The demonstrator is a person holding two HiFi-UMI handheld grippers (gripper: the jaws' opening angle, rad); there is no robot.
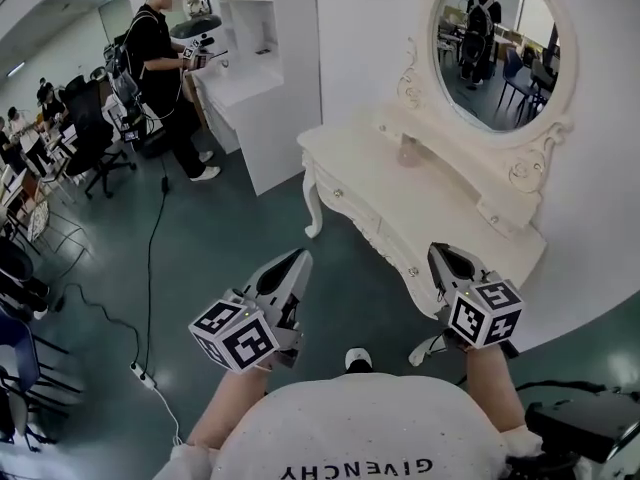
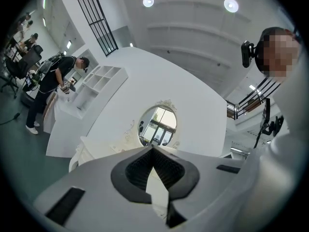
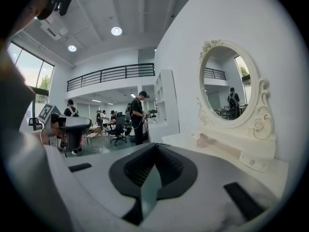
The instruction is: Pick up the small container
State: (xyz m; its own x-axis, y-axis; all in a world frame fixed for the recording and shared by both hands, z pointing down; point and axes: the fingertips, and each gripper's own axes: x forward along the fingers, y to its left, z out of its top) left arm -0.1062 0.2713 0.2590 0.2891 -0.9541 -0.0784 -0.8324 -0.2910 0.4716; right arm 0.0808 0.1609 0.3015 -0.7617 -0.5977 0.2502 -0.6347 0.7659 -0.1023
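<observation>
The small container point(image 1: 408, 151) is a pinkish bottle standing on the white dressing table point(image 1: 390, 193), below the left edge of the oval mirror point(image 1: 497, 48). In the right gripper view the small container point(image 3: 203, 140) shows at the mirror's foot, well beyond the jaws. My left gripper point(image 1: 300, 258) hangs over the floor in front of the table, jaws together and empty. My right gripper point(image 1: 437, 253) is near the table's front edge, also shut on nothing. Both are well short of the bottle. In the left gripper view the gripper point(image 2: 152, 149) points up at the mirror point(image 2: 157, 125); the bottle is not seen there.
A person point(image 1: 165, 68) stands at a white shelf unit point(image 1: 245, 78) at the back left. A cable and power strip point(image 1: 140, 373) lie on the green floor to my left. Office chairs point(image 1: 95, 138) and seated people fill the far left. A small drawer box point(image 1: 505, 213) sits on the table's right end.
</observation>
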